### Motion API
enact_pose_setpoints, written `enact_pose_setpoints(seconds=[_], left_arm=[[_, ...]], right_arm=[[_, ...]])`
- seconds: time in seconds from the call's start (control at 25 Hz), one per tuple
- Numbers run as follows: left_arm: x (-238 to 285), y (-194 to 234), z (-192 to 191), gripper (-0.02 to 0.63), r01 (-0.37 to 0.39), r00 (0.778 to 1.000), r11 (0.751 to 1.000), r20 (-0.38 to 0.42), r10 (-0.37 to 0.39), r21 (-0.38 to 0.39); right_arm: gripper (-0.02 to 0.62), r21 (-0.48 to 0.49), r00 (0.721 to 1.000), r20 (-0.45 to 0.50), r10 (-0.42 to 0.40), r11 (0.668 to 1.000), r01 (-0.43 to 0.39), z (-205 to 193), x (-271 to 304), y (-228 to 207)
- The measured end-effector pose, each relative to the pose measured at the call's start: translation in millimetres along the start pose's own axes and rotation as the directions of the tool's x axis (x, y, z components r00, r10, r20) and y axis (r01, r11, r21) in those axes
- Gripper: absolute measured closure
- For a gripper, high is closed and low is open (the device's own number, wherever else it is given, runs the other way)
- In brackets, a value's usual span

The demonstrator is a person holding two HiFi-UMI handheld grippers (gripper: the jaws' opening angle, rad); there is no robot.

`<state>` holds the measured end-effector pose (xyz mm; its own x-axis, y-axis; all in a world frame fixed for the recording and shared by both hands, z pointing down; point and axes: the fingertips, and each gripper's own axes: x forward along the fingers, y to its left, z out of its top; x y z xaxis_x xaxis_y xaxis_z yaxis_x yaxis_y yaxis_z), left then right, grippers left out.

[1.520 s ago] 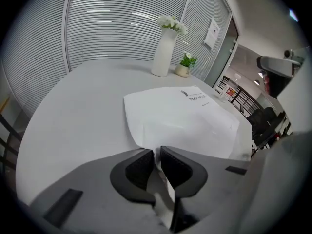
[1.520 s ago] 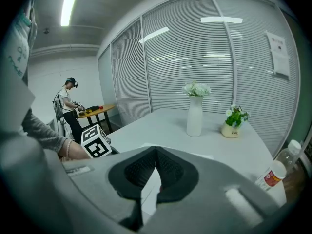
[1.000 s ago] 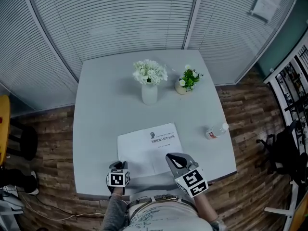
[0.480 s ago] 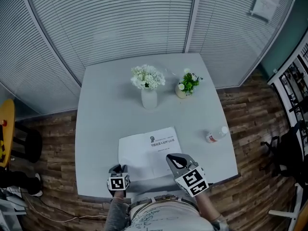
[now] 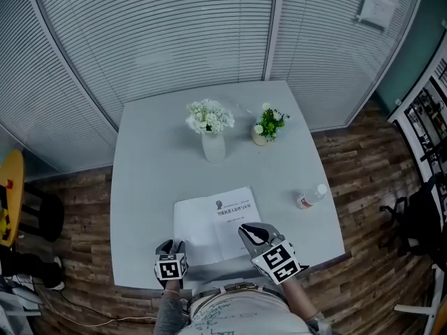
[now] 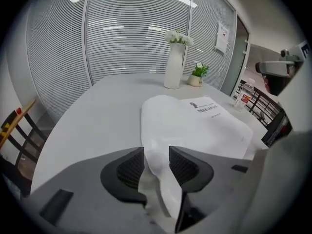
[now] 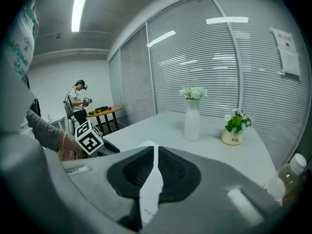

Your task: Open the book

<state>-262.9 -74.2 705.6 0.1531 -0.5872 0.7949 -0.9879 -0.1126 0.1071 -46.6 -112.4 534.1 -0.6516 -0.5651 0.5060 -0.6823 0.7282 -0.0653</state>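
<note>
A thin white soft-covered book [image 5: 216, 220] lies flat near the near edge of the smooth pale grey square table [image 5: 143, 173]. Its long axis runs along that edge, slightly skewed. The right half carries a small dark emblem and lines of print, its top toward the far edge. The left half is a blank, limp sheet that arches upward.

The left gripper [image 5: 171, 246] points steeply down at the book's near left corner. Its ribbed black jaws have just been opening and stand apart, with the curved blank sheet between them.

The right gripper [image 5: 250, 231] slants more gently over the book's near right corner, jaws pressed together on a thin sheet of the book, seen edge-on.

A matt white vase of white flowers [image 5: 209, 130] stands toward the far edge.
</note>
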Motion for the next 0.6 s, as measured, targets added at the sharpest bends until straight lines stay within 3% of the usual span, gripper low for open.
enact_pose_setpoints(seconds=[0.6], left_arm=[[-25,-43,41,0.445,0.061,0.99,0.998,0.127,-0.062,0.011]], right_arm=[[0.568,-0.009,1.0,-0.01,-0.012,1.0,0.012,-10,-10,-8]])
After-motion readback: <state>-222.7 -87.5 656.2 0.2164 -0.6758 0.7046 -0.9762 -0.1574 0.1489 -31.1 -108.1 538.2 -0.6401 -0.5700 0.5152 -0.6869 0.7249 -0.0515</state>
